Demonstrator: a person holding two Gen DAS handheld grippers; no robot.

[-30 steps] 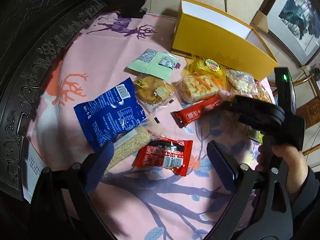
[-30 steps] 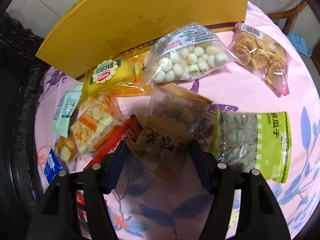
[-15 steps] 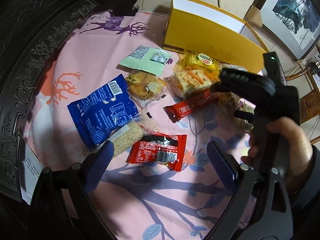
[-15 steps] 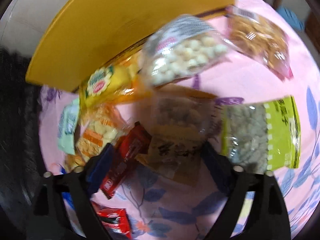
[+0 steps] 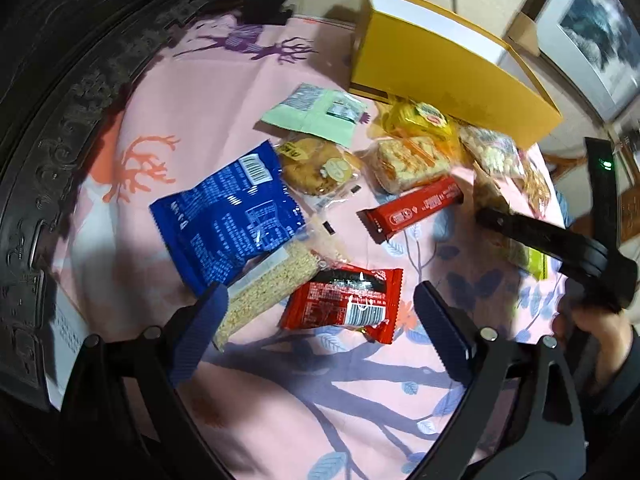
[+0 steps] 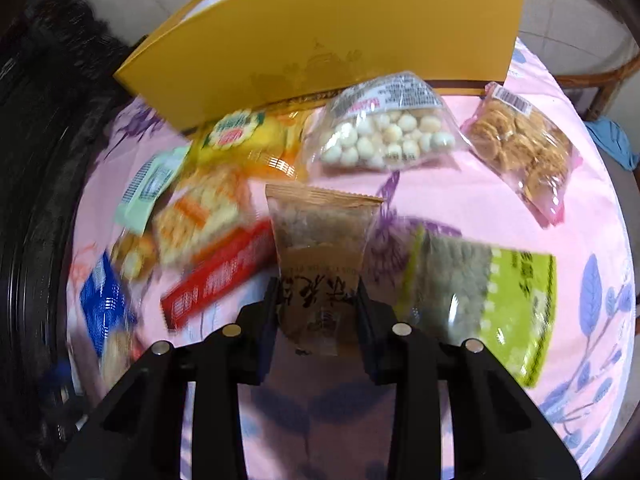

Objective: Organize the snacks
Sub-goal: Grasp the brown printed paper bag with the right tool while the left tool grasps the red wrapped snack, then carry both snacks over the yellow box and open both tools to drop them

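Closing our right hand-held gripper (image 6: 318, 312) on the brown snack packet (image 6: 320, 256), which a second ago lay loose between wider jaws beside the yellow box (image 6: 320, 40), we think boxing comes next, left hand-held gripper (image 5: 320, 320) open.

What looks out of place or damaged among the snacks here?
Nothing looks torn or spilled. The packets lie loosely overlapping on the pink cloth beside the yellow box; the blue bag covers one end of the grain bar.

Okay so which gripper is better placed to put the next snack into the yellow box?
Right. The right gripper is closing with the brown snack packet between its fingers, facing the yellow box. The left gripper hangs open and empty over the red packet.
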